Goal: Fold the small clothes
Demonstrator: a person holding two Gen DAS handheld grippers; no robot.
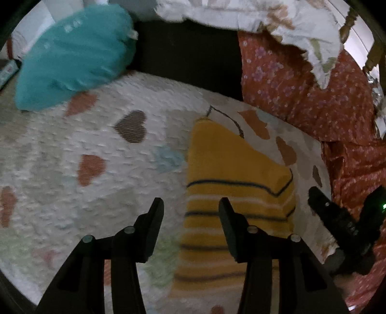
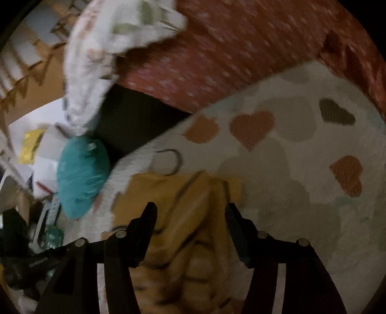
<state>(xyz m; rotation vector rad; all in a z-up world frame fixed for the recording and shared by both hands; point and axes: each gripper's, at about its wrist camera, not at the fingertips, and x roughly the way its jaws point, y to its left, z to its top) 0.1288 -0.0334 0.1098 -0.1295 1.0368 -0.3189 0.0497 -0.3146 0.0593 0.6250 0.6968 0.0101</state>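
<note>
A yellow striped garment [image 1: 231,183] lies folded on a white bedspread with hearts [image 1: 96,149]. My left gripper [image 1: 190,207] is open and empty above the garment's left edge. My right gripper [image 1: 347,210] shows at the right of the left wrist view, off the garment's right side. In the right wrist view the right gripper [image 2: 190,212] is open above the yellow garment [image 2: 183,212], which looks bunched and blurred beneath it.
A teal pillow [image 1: 74,55] [image 2: 82,178] lies at the bed's far edge. A red flowered blanket [image 1: 313,96] [image 2: 229,55] and a white patterned sheet [image 1: 265,21] [image 2: 106,48] are heaped beside the garment. A dark gap [image 1: 188,50] lies behind.
</note>
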